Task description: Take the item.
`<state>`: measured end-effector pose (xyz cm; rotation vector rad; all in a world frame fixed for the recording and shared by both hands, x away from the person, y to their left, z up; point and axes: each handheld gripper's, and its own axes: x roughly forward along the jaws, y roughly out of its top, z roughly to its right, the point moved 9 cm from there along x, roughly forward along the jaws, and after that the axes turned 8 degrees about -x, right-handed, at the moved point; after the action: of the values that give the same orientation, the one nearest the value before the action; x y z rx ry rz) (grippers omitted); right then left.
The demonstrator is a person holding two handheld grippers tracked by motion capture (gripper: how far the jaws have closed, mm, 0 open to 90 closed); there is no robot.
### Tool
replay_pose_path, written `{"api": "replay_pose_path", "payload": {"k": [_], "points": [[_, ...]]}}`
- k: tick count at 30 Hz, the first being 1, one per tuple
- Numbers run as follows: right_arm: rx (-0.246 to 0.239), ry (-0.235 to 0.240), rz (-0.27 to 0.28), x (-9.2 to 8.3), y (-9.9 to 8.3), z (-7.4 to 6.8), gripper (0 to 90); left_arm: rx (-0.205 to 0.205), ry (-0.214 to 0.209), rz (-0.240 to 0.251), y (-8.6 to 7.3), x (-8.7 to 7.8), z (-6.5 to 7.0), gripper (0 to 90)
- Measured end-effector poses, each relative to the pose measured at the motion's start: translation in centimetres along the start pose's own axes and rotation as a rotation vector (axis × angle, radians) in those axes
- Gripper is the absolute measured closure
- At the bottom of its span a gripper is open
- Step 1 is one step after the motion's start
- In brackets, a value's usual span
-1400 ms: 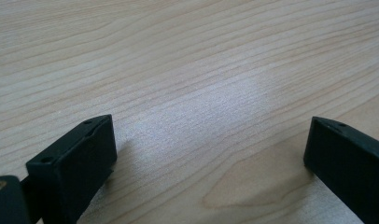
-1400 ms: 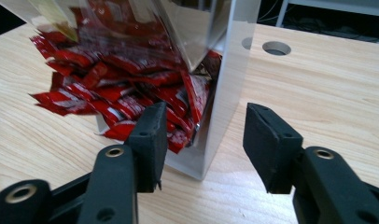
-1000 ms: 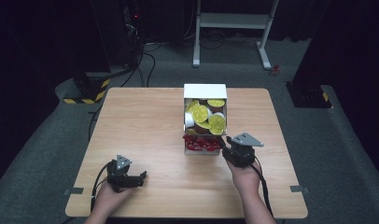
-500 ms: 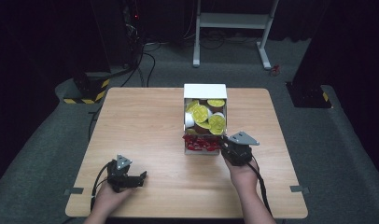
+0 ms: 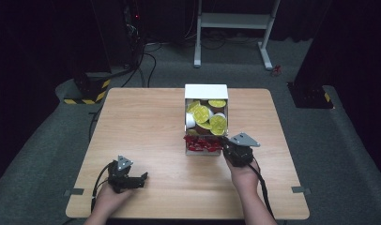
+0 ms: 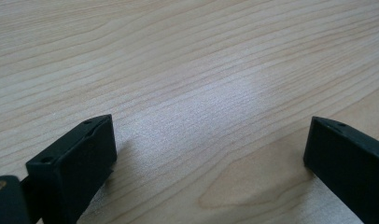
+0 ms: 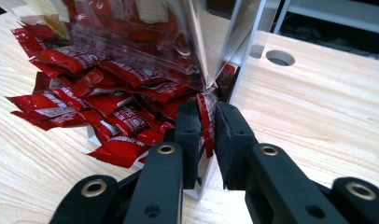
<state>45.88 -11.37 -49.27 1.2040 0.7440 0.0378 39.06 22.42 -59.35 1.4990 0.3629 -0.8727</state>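
1. Where the person's forearms come in from the near edge, a wooden table (image 5: 146, 122) spans the high view, with a round hole (image 7: 280, 57) visible in its top in the right gripper view.
2. A clear box (image 5: 206, 92) stands mid-table, its far part filled with yellow-lidded cups (image 5: 201, 114).
3. Red sachets (image 7: 85, 84) crowd the box's near part.
4. At the near left, the left gripper (image 5: 140, 180) sits low over bare wood, well apart from the box, jaws spread wide with nothing between them.
5. At the box's near right corner, the right gripper (image 7: 206, 140) has its jaws pressed nearly together on one red sachet (image 7: 206, 116).
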Motion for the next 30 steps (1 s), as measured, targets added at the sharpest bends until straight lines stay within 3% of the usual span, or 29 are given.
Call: {"api": "replay_pose_path", "payload": {"k": [4, 12, 20, 24, 30], "points": [[0.009, 0.014, -0.004, -0.1, -0.1, 0.0, 87.6, 0.001, 0.000, 0.002, 0.0, 0.0, 0.0, 2.7], [0.003, 0.007, 0.017, -1.1, -0.5, -0.4, 87.4, 0.002, -0.001, 0.002, 0.0, 0.0, 0.0, 2.8], [0.027, 0.016, -0.003, -0.5, -0.3, -0.5, 76.2, 0.001, -0.002, 0.000, 0.0, 0.0, 0.0, 2.8], [0.016, 0.014, -0.016, -0.1, -0.1, -0.5, 75.4, 0.002, -0.002, 0.000, 0.0, 0.0, 0.0, 2.7], [-0.002, 0.005, -0.017, -0.2, 0.1, -0.3, 84.1, 0.011, -0.005, 0.001, 0.0, 0.0, 0.0, 2.9]]}}
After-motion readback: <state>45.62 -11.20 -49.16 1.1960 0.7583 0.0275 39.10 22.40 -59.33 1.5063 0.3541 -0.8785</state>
